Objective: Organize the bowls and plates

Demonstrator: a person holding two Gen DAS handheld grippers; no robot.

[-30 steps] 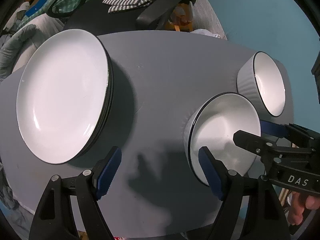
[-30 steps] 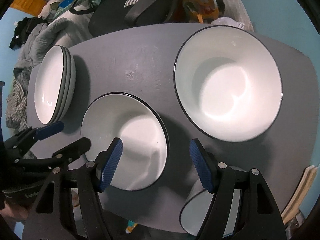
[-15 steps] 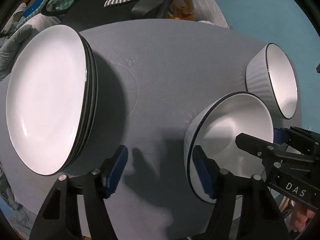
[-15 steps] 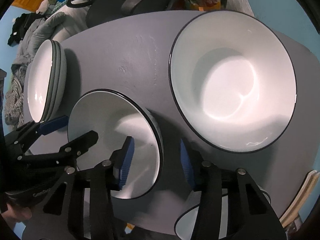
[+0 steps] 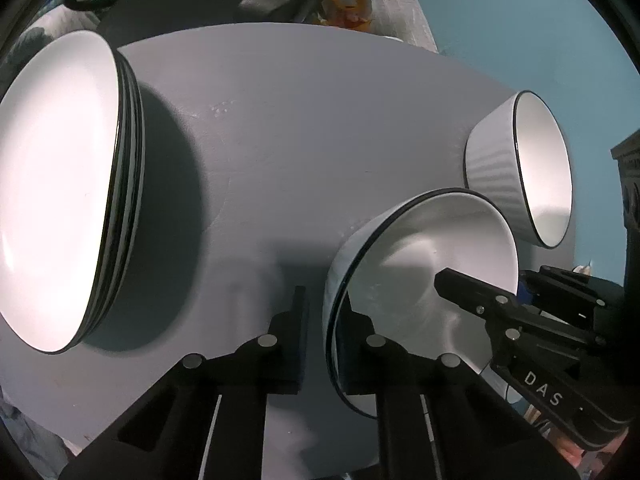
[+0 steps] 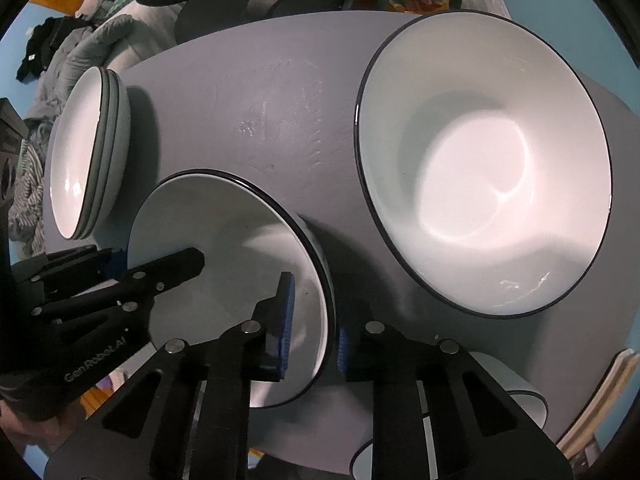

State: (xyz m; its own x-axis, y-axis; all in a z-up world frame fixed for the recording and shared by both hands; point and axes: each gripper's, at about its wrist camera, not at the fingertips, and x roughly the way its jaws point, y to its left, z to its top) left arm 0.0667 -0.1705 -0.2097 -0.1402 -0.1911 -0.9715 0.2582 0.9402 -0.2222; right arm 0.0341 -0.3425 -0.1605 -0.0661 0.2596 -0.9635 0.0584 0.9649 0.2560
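Left gripper (image 5: 325, 332): its two fingers straddle the left rim of the near bowl (image 5: 432, 280), one outside the wall and one inside; the gap is narrow, and the pads appear to be clamped on the rim.
Right gripper (image 6: 313, 320): its fingers sit on either side of the same bowl's right rim, the blue-padded left finger (image 6: 285, 320) inside the bowl and the other outside; they look closed on the rim.
Near bowl: white with a dark rim, at the near edge of the grey table (image 5: 304, 128), held between both grippers.
Plate stack (image 5: 60, 192): several white, dark-rimmed plates piled on the left side of the table, apart from the bowl.
Large bowl (image 6: 484, 160): white, dark-rimmed, on the right side of the table, near the held bowl but not touching it.
Ribbed bowl (image 6: 516, 392): partly hidden behind the right gripper at the near right edge.
Chair (image 6: 248, 8): dark, beyond the far edge of the table.
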